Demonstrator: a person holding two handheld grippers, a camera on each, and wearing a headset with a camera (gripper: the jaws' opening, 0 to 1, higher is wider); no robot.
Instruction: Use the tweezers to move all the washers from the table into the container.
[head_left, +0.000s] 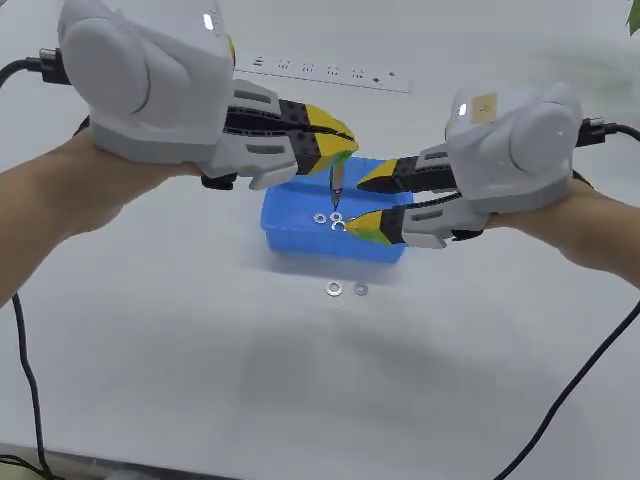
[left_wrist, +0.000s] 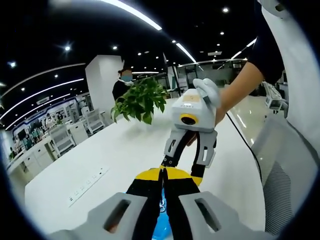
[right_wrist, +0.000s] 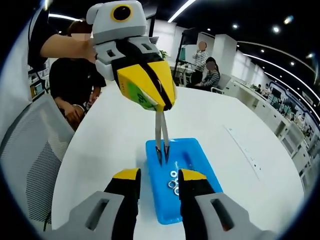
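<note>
So the left gripper (head_left: 345, 148) is clamped on the thin metal tweezers (head_left: 337, 188), tips down over the blue plastic container (head_left: 290, 240), presumably for a drop. The right gripper (head_left: 358, 205) gapes empty alongside. Two small silver ring washers (head_left: 334, 289) lie on the white table (head_left: 200, 350) just outside.

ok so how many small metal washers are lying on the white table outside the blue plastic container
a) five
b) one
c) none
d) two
d: the head view shows two small metal washers side by side on the white table, just in front of the blue plastic container; the other washers lie inside it.
</note>
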